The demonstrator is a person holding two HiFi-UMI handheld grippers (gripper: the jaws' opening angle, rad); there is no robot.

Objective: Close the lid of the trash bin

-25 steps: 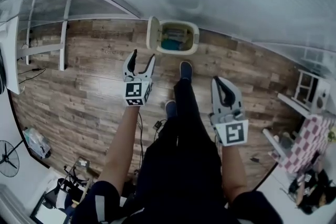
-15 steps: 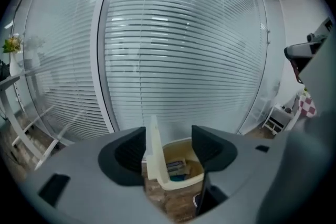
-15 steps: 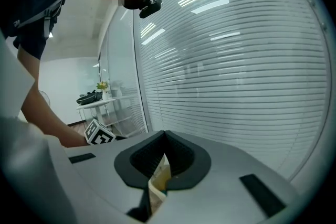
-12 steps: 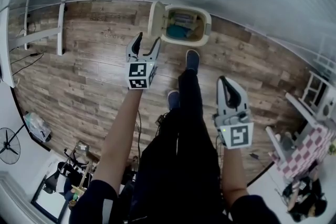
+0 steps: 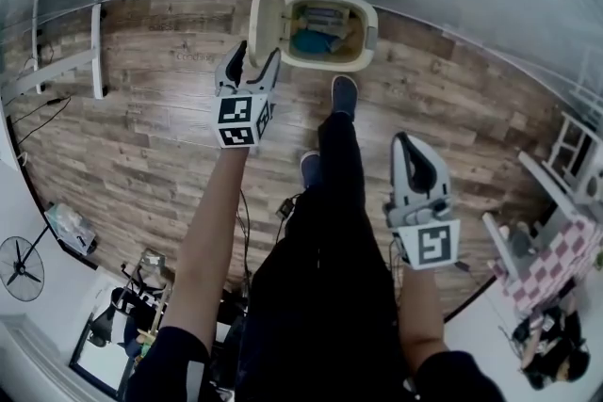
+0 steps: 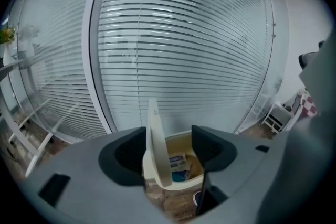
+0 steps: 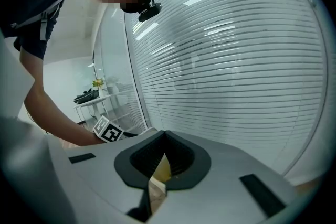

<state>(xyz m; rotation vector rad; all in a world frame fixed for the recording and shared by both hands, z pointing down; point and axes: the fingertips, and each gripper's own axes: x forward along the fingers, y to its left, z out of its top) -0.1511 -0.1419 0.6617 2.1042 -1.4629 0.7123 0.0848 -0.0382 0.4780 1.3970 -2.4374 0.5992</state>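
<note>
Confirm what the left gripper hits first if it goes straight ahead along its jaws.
Most likely the raised lid of the trash bin: it stands edge-on in line with the gap of the left gripper, whose jaws are apart. Depth is unclear; no contact shows yet.

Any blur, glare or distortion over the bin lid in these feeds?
Head view: heavy fisheye bending, yet the cream plastic trash bin and its raised lid read sharp. Left gripper view: lid clear between the open jaws of the left gripper; light reflections streak the white blinds above. Right gripper view: the right gripper, shut, hides most of the bin.
</note>
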